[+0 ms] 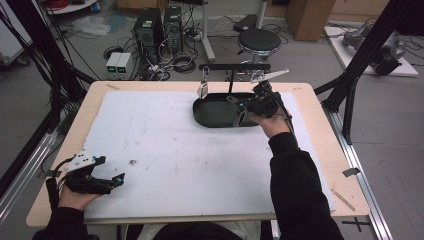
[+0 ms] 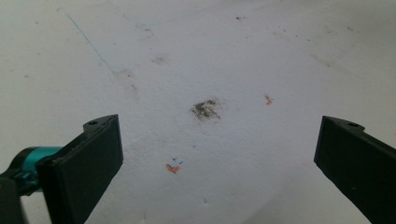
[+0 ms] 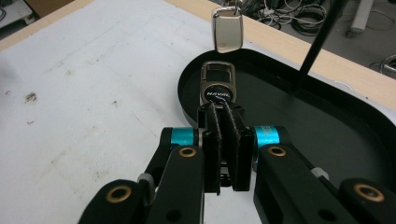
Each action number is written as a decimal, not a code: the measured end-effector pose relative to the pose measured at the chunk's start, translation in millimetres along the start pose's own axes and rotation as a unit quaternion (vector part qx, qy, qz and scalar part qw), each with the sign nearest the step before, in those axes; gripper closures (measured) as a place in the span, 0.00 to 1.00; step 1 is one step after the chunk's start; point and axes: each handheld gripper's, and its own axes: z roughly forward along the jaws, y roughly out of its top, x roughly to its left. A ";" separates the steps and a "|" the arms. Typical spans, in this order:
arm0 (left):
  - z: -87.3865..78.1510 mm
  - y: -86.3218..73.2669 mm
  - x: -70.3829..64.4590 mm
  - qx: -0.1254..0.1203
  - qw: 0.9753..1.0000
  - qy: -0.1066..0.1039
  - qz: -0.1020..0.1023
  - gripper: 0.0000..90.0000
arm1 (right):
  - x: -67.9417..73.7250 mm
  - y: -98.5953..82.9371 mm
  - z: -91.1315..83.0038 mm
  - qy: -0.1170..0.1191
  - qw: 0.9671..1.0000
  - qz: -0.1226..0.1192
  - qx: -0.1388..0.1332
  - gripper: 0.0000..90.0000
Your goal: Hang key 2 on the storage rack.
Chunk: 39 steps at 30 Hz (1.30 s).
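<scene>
High view, right gripper: held over the near rim of the black tray at the far side of the worktop; the rack bar with a hanging key fob stands beyond and to the left of it.
High view, left gripper: low at the near left corner, well apart from the tray, so the right hand is plainly the nearer one.
Left gripper view, jaws: wide apart, nothing between them; bare white mat with a dark smudge ahead.
Right gripper view, jaws: pressed together on the lower end of a keychain, a metal clasp with a round dark emblem.
Right gripper view, keychain axis: runs straight out from the jaw tips, loop end farthest away, over the tray's inner floor.
Right gripper view, hanging key fob: directly ahead of the loop and above it, apart from it, not touching.
Judgement, deciding relation: the loop points toward the rack, which lies up and forward of the jaws; hanging it would likely need a lift along that axis.
</scene>
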 end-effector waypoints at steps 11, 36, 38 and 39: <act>0.4 0.2 0.3 -0.003 1.000 0.001 -0.002 0.02 | -0.3 35.5 9.4 -0.008 1.000 -0.014 0.006 0.96; 0.2 -0.2 1.4 -0.006 1.000 -0.002 -0.006 0.02 | -10.6 91.9 34.1 -0.067 0.997 -0.023 0.030 0.96; 0.1 -0.3 1.2 -0.006 1.000 -0.002 -0.006 0.02 | -12.3 93.3 37.9 -0.080 0.996 -0.021 0.033 0.96; 0.0 -0.3 1.0 -0.006 1.000 -0.003 -0.006 0.02 | -12.8 93.3 39.4 -0.087 0.995 -0.015 0.036 0.96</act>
